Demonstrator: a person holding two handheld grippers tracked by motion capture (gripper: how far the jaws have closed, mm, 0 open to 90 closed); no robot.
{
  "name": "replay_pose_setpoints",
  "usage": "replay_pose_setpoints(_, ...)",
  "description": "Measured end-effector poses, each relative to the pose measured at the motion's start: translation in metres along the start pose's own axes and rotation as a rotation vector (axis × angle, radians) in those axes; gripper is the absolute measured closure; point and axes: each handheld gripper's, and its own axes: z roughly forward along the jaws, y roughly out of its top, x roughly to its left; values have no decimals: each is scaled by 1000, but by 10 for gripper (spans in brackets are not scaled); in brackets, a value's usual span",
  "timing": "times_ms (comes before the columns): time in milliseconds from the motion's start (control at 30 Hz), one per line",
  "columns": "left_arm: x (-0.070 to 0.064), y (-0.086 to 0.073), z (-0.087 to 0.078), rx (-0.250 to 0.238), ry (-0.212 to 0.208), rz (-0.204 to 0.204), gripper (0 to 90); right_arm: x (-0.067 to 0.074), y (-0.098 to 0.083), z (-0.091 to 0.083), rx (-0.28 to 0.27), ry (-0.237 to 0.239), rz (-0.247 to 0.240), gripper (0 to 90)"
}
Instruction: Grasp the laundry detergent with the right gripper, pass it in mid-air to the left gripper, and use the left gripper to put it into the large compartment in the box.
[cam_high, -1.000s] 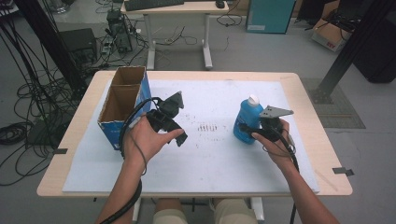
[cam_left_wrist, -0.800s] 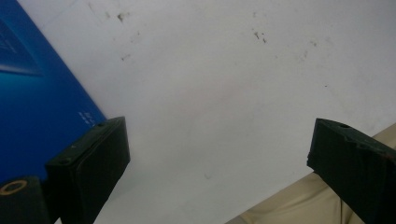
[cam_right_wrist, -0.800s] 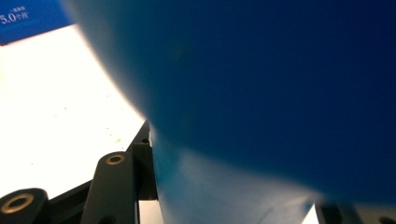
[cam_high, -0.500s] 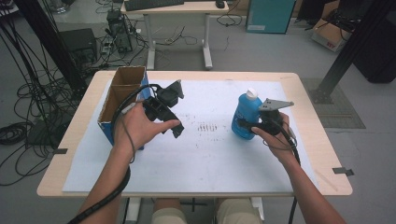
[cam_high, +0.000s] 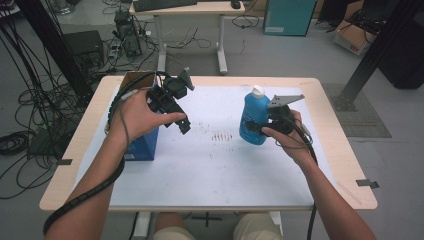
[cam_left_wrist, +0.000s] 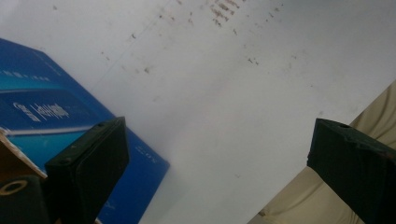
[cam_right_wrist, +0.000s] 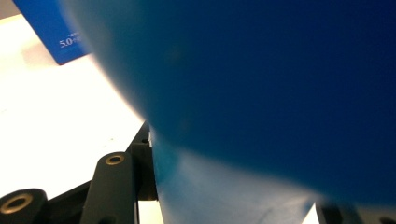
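Right hand-held gripper (cam_high: 255, 127), high view: clamped on the lower body of the blue bottle (cam_high: 254, 117); bottle upright, white cap on top, at the right of the white sheet (cam_high: 210, 170) covering the tabletop (cam_high: 340, 155); whether its base touches the sheet cannot be told; left hand-held gripper (cam_high: 182, 122) held above the sheet just beside the blue cardboard box (cam_high: 142, 145), jaws apart, nothing between them; brown specks on the sheet between the two.

Left gripper view: left hand-held gripper (cam_left_wrist: 224, 163) spread wide, empty; blue cardboard box (cam_left_wrist: 51, 116) at left, speckled white sheet (cam_left_wrist: 224, 84) beyond.

Right gripper view: blue bottle (cam_right_wrist: 261, 93) pressed close against the lens, seated between the jaws; corner of the blue cardboard box (cam_right_wrist: 56, 32) at upper left, white sheet (cam_right_wrist: 56, 121) below it.
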Motion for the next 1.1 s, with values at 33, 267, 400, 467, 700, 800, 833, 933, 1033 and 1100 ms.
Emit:
replay_pose_setpoints(33,1,2,-2,6,-1,13,58,1,3,2,1,7,-6,444)
replay_pose_setpoints(267,7,15,-14,2,13,122,59,12,23,19,12,84,-39,443)
replay_pose_setpoints(400,8,21,-21,7,15,171,57,22,34,29,7,123,-61,442)
replay_pose_setpoints(467,8,23,-26,7,12,191,57,27,39,33,5,148,-80,442)
replay_pose_setpoints(700,9,29,-38,21,4,265,56,44,51,49,13,234,-136,441)
replay_pose_setpoints(800,8,30,-42,15,-6,286,55,49,53,55,12,266,-151,441)
replay_pose_setpoints(833,7,30,-43,20,-14,303,55,50,53,57,14,272,-157,440)
replay_pose_setpoints(933,3,32,-44,22,-27,349,55,55,55,63,18,301,-174,440)
replay_pose_setpoints(1033,-1,33,-45,28,-57,387,55,60,56,68,14,325,-189,440)
replay_pose_setpoints(1100,-3,35,-46,21,-71,412,55,64,57,70,13,339,-201,440)
